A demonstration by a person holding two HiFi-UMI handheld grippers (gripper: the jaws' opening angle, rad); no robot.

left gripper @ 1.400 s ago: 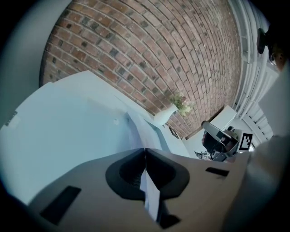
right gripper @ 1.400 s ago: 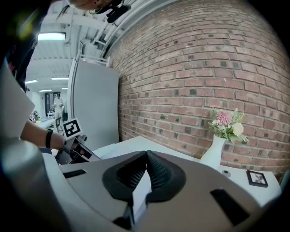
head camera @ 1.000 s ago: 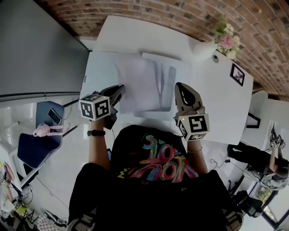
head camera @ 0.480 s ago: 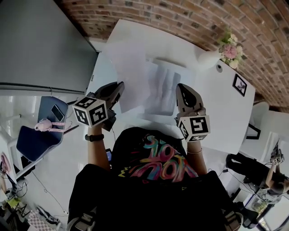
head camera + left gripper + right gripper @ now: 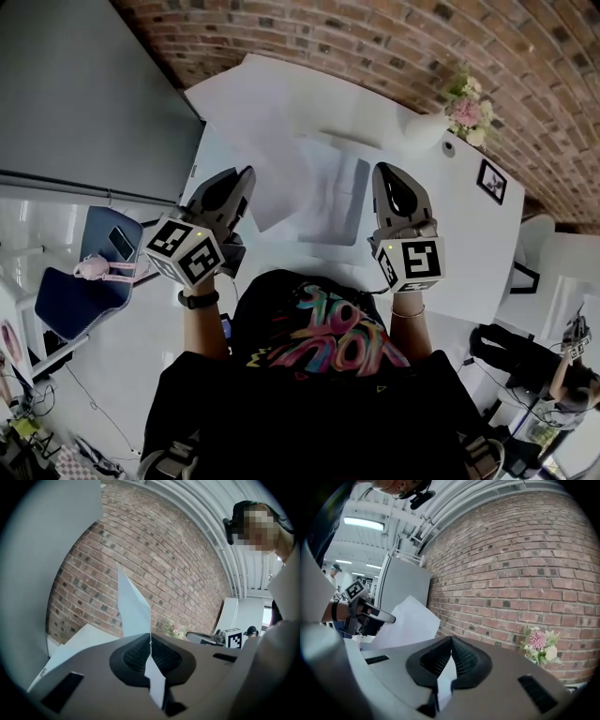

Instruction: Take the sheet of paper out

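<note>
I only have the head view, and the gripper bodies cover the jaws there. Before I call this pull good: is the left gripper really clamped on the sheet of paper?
Observer: Yes. In the left gripper view, the left gripper has its pads shut on the sheet of paper, which stands up beyond them.
Operator: And the right one, is it empty?
Observer: No. The right gripper view shows the right gripper shut on a thin pale edge, apparently that of the clear sleeve.
</note>
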